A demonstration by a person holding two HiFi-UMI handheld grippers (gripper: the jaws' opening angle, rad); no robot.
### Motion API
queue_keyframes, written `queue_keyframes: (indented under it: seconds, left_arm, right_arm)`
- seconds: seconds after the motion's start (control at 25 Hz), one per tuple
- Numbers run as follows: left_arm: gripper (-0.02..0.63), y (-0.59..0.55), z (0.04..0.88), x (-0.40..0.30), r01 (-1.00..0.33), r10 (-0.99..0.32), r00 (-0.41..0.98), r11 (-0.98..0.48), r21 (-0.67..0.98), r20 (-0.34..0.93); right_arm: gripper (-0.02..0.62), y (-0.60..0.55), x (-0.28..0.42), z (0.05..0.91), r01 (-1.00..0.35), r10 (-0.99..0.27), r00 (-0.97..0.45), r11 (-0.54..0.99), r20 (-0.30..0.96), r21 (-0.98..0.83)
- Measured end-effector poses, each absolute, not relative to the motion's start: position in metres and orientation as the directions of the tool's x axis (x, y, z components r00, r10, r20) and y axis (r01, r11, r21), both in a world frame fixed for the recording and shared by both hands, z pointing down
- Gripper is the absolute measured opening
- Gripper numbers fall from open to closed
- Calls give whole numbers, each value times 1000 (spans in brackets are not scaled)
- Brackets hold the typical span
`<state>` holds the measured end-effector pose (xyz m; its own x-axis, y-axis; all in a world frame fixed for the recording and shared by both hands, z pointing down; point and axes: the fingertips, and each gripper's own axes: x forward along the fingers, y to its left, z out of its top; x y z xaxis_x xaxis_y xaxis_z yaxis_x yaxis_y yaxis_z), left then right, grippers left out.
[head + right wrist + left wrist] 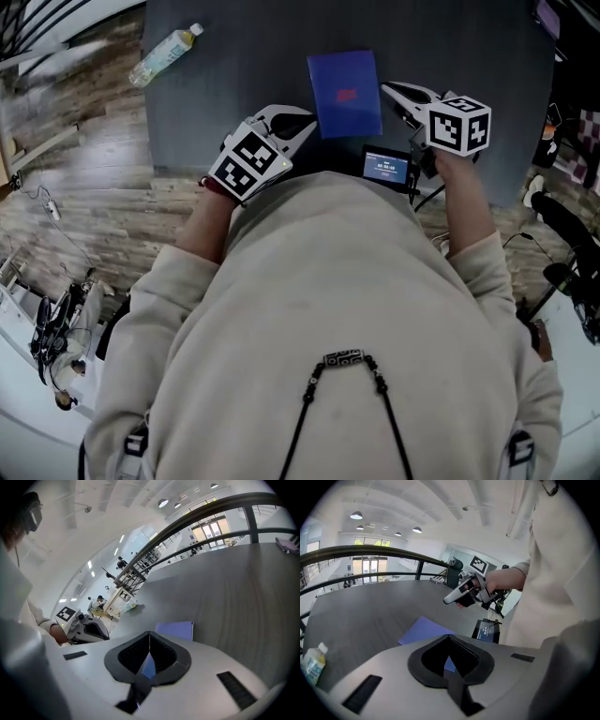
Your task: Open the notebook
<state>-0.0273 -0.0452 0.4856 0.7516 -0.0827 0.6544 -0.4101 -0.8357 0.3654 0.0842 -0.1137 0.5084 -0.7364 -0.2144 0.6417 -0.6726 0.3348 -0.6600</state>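
Open-plan lab hall: ceiling lights (356, 515), curved railing (375, 550), distant workbenches (117, 595), cables (42, 202) on wood floor (103, 211).

Dark grey tabletop (234, 84) open on all sides of the flat blue notebook (345, 92); obstacles: small black screen device (386, 167) at near edge, clear plastic bottle (165, 54) well apart, far-left corner.

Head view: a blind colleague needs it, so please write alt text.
A closed blue notebook lies on a dark table, flanked by the person's left gripper and right gripper. A plastic bottle lies at the table's far left; a small screen sits at its near edge.
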Motion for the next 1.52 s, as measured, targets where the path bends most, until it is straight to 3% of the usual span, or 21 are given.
queue_keyframes:
  seconds: [0.68,0.96,1.52]
  left_arm:
    - [2,-22,544,-13,-324,55,612,-892,314,789]
    - [2,-24,578,-24,-341,10,489,-918,202,872]
    - [2,-2,626,-16,-197,122,399,-957,215,909]
  right_arm:
    - [21,-78,101,578,-722,-71,-664,319,744,-614]
    - [122,-57,105,610,-749,3,-626,279,780,-602]
    - [205,-54,106,644,-789,10,-567,280,824,-546]
